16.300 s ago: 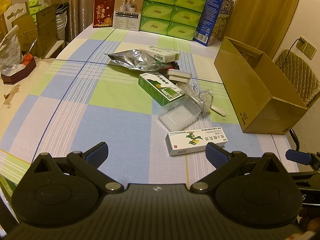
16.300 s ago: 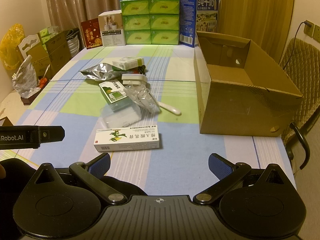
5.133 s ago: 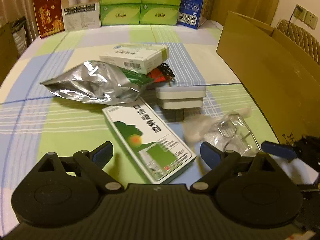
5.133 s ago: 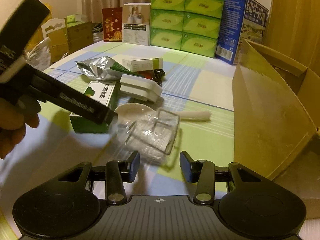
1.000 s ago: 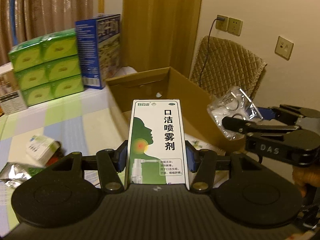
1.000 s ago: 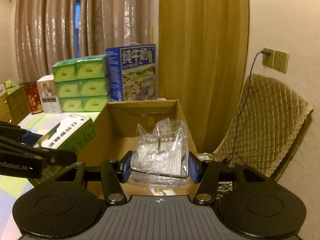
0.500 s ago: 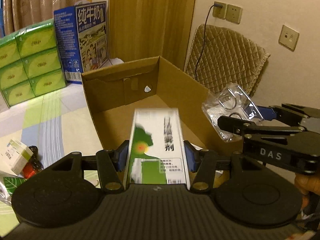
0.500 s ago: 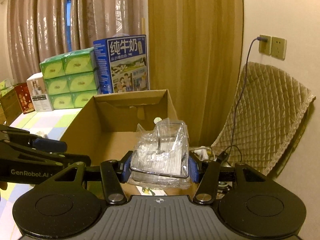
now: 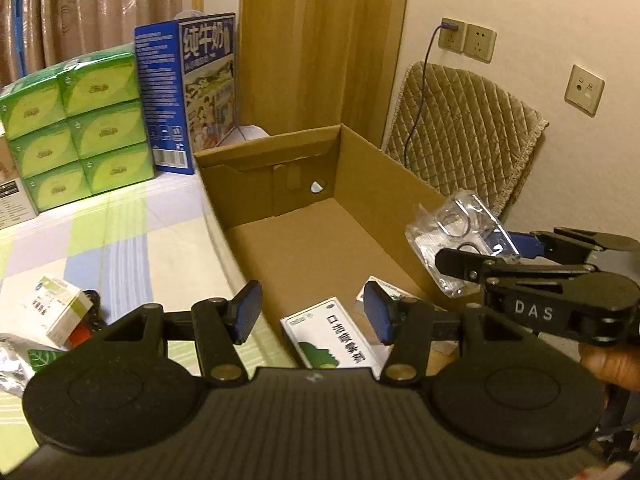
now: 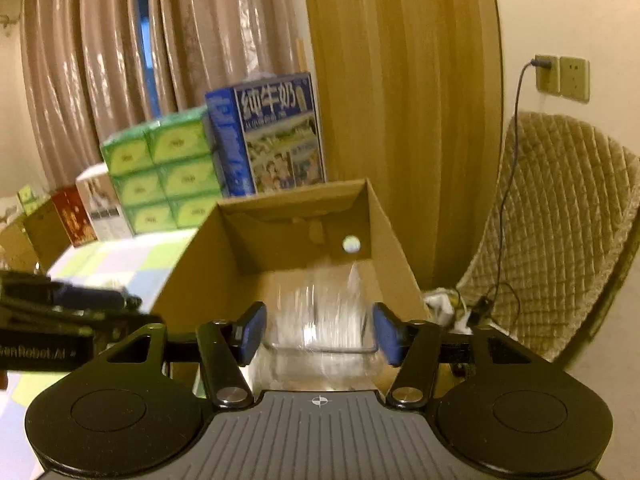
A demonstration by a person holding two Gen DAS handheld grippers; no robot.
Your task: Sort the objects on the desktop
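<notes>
The open cardboard box point(image 9: 276, 148) stands on the table's right side, and both grippers hang over it. My left gripper point(image 9: 312, 316) is open with nothing between its pads. Below it, on the box floor, lies the green-and-white spray box point(image 9: 332, 340) beside another white box point(image 9: 386, 290). My right gripper point(image 10: 319, 338) is over the box's near end with its jaws opening. The clear plastic packet point(image 10: 320, 316) is a blur between them, loose from the pads. From the left wrist, the packet point(image 9: 452, 224) still shows at the right gripper's point(image 9: 476, 246) fingertips.
Stacked green tissue boxes point(image 9: 80, 128) and a blue milk carton point(image 9: 192, 92) stand behind the cardboard box. A small medicine box point(image 9: 60, 308) and a foil pouch lie on the checked cloth at left. A quilted chair point(image 9: 460, 140) stands right of the table. A hand point(image 9: 608, 364) holds the right gripper.
The spray box has dropped out of the left gripper into the cardboard box. The right jaws have spread and the packet is slipping down. The left gripper has moved in lower over the box.
</notes>
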